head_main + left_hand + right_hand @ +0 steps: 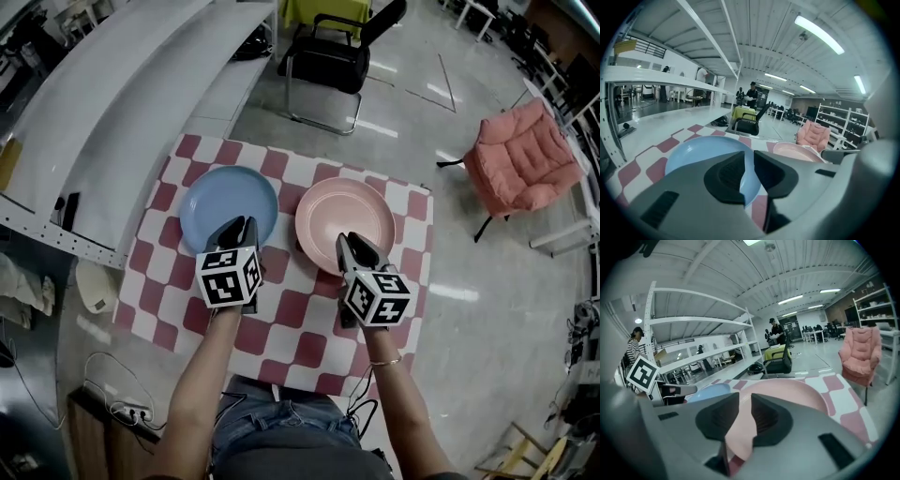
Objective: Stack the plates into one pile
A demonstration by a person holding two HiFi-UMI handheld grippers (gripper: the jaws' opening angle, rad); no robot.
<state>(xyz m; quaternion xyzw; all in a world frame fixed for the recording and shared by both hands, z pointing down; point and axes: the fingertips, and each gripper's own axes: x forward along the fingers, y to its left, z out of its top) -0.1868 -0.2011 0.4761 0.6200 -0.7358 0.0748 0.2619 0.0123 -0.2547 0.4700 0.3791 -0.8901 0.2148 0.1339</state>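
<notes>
ok so: blue plate (220, 202) and pink plate (337, 216) side by side on far half of red-white checked cloth (281, 309), near each other but apart, both lying flat, no pile yet. left gripper (242, 227) tips over near rim of blue one, fingers only slightly apart, nothing pinched, blue just showing through slit. right gripper (352, 246) same deal over near rim of pink: narrow gap, not clamped on anything. beyond table: black chair (328, 56), salmon armchair (520, 155) off right, long white shelf (112, 122) along left.

Grey L gripper (240, 228), R gripper (351, 246), b&w marker cubes (228, 276), wrist bangle (385, 361), jeans (281, 431).
</notes>
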